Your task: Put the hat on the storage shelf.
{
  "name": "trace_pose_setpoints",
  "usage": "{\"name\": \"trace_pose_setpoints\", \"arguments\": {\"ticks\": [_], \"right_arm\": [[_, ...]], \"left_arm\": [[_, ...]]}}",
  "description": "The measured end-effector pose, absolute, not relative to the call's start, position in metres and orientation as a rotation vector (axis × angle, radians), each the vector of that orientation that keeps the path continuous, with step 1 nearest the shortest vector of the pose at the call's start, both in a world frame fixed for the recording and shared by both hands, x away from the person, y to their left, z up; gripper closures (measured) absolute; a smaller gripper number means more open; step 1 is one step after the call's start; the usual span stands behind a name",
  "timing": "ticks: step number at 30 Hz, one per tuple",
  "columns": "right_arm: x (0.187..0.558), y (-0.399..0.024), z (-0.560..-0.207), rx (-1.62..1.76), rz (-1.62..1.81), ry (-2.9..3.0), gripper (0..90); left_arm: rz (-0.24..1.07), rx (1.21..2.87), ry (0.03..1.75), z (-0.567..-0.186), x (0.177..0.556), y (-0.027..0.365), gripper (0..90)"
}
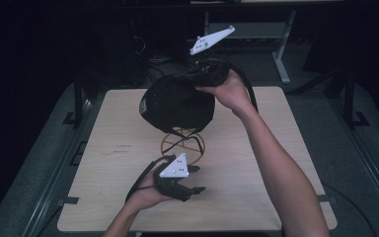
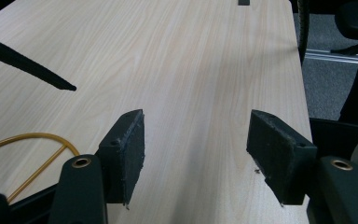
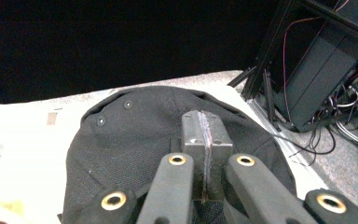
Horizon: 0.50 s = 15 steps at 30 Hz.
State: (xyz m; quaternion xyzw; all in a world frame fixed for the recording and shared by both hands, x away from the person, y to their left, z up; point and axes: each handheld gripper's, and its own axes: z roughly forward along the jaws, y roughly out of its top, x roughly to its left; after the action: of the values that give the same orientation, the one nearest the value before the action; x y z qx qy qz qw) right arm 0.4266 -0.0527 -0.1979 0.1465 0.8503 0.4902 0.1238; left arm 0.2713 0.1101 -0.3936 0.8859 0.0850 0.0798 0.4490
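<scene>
A black cap (image 1: 177,103) hangs in the air above a gold wire stand (image 1: 182,143) that sits mid-table. My right gripper (image 1: 191,81) holds the cap at its far edge, jaws shut on the fabric. In the right gripper view the pads of that gripper (image 3: 204,126) meet tightly over the cap's crown (image 3: 135,135), which spreads out below. My left gripper (image 1: 197,178) rests low by the near side of the stand, jaws open. In the left gripper view the left gripper (image 2: 196,149) has bare wood between its pads, and a curve of the gold wire stand (image 2: 28,144) lies to the left.
The light wooden table (image 1: 256,197) has bare room to the left and right of the stand. A dark pointed strip (image 2: 28,65) juts in at the upper left of the left gripper view. Dark racks with cables (image 3: 321,88) stand beyond the table's far side.
</scene>
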Motion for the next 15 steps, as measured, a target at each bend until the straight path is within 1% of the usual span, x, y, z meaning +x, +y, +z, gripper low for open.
{"name": "trace_pose_setpoints", "arguments": {"ticks": [9,10,12,13,15], "right_arm": [[0.441,-0.024,-0.211,0.466,1.387,2.504,89.2],[0.443,-0.021,-0.214,0.476,1.384,2.513,86.9],[0.445,-0.018,-0.218,0.505,1.376,2.514,70.7],[0.447,-0.018,-0.220,0.520,1.396,2.508,64.8],[0.447,-0.019,-0.220,0.533,1.406,2.504,60.3]], "left_arm": [[0.184,2.190,0.207,-0.395,0.269,0.107,36.6],[0.182,2.188,0.209,-0.395,0.269,0.106,36.6],[0.183,2.193,0.207,-0.396,0.269,0.106,36.6],[0.180,2.188,0.210,-0.396,0.268,0.106,36.5],[0.188,2.190,0.206,-0.396,0.268,0.106,36.3]]}}
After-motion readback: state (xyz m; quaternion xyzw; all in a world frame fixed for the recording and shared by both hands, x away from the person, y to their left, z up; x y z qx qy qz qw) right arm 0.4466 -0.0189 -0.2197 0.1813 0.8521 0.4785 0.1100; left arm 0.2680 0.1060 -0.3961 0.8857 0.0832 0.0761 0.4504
